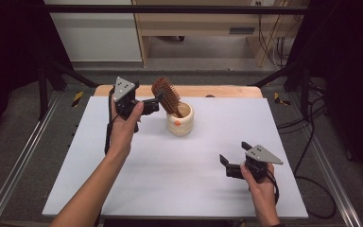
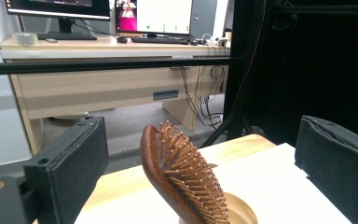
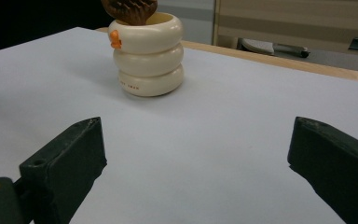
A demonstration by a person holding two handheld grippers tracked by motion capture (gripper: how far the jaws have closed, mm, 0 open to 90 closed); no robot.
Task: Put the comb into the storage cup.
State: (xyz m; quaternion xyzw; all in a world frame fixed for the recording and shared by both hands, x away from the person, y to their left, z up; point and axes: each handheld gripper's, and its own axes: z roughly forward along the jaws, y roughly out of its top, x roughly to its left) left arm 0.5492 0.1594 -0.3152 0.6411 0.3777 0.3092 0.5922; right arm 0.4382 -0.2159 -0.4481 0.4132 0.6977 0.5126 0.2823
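A brown wooden hairbrush (image 1: 165, 93) stands head-up and tilted in a cream ribbed cup (image 1: 180, 120) at the back middle of the white table top (image 1: 179, 184). My left gripper (image 1: 155, 101) is open, level with the brush head, its jaws on either side of it and apart from it. In the left gripper view the brush (image 2: 177, 172) rises between the wide jaws, bristles facing right, above the cup rim (image 2: 240, 212). My right gripper (image 1: 234, 152) rests open at the front right, nothing between its jaws. Its view shows the cup (image 3: 148, 56) ahead with the brush (image 3: 129, 9) in it.
A wooden strip (image 1: 227, 91) edges the table's far side. Black frame bars (image 1: 170, 8) cross behind it and at both sides. A desk with monitors (image 2: 121, 18) stands beyond. Cables (image 1: 312, 142) trail on the floor to the right.
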